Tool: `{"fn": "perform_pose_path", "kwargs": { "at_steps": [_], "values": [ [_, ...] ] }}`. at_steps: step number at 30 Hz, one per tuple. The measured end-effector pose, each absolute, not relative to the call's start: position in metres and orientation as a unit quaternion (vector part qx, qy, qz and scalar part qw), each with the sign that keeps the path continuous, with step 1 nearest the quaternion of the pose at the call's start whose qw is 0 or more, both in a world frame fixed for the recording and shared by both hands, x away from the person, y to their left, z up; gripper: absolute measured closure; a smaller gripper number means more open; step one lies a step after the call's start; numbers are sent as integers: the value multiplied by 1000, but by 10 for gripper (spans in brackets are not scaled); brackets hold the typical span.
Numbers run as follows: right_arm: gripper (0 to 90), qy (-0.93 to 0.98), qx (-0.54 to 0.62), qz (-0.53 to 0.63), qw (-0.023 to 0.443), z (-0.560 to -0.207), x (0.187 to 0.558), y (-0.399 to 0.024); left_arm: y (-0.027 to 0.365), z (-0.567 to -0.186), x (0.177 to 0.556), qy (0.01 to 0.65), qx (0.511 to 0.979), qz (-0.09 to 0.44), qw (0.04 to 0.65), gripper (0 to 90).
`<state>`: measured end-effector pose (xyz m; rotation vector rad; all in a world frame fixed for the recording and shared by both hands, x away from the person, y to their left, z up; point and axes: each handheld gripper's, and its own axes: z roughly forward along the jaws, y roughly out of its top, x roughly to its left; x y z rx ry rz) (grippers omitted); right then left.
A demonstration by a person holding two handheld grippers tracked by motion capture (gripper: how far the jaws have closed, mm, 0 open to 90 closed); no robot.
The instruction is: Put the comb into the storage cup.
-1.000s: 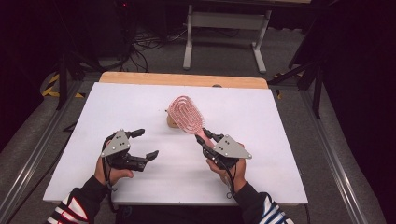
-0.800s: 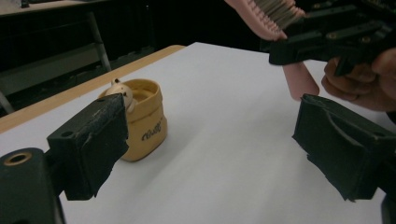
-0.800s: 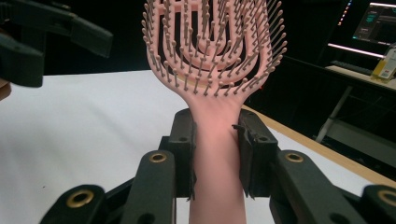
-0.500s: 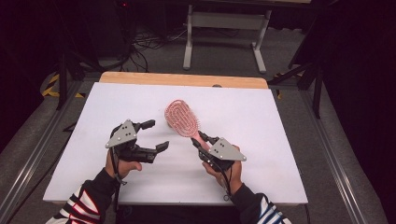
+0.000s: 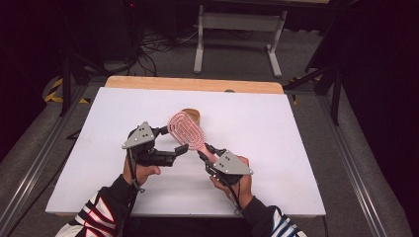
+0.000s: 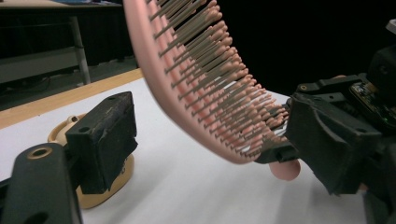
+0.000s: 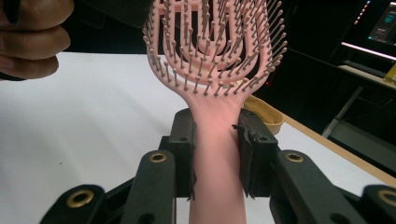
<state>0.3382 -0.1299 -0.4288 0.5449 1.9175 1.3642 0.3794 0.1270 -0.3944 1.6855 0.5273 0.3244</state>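
Hairbrush (image 5: 185, 131) beside tan bowl (image 5: 192, 115)

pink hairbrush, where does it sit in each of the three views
High view: the pink hairbrush is at table centre, between the two grippers.
Left gripper view: its bristled head arcs from top centre to lower right.
Right gripper view: upright at centre, handle between the jaws.
Shared landmark: the tan round object behind it.

The hairbrush (image 7: 212, 70) looks matt pink plastic, the table (image 5: 296, 133) smooth matt white with a wooden edge.
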Motion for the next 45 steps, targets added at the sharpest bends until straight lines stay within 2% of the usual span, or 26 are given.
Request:
{"fn": "perform_pose_path", "kwargs": {
  "at_steps": [8, 10, 12, 18, 20, 27, 33, 40, 43, 45],
  "values": [
    [698, 751, 193, 515, 365, -433, 333, -122, 116, -394, 380, 239, 727, 134, 629, 265],
    [698, 751, 192, 513, 368, -433, 332, -120, 114, -394, 380, 244, 728, 148, 624, 278],
    [698, 750, 190, 510, 376, -434, 331, -118, 113, -393, 379, 249, 727, 158, 620, 307],
    [699, 742, 199, 507, 391, -434, 331, -120, 112, -392, 381, 235, 722, 137, 637, 424],
    [700, 742, 202, 504, 394, -434, 332, -119, 111, -391, 380, 224, 721, 127, 643, 490],
    [698, 748, 205, 490, 399, -438, 334, -117, 107, -390, 375, 210, 725, 127, 643, 570],
    [696, 748, 211, 488, 397, -440, 337, -117, 101, -385, 371, 188, 735, 133, 637, 618],
    [691, 744, 215, 496, 392, -438, 337, -120, 97, -381, 368, 177, 739, 143, 634, 629],
    [618, 743, 215, 502, 387, -437, 336, -122, 98, -378, 368, 175, 740, 154, 631, 630],
    [632, 741, 214, 506, 386, -435, 335, -123, 99, -378, 368, 176, 740, 153, 631, 630]
  ]
}}
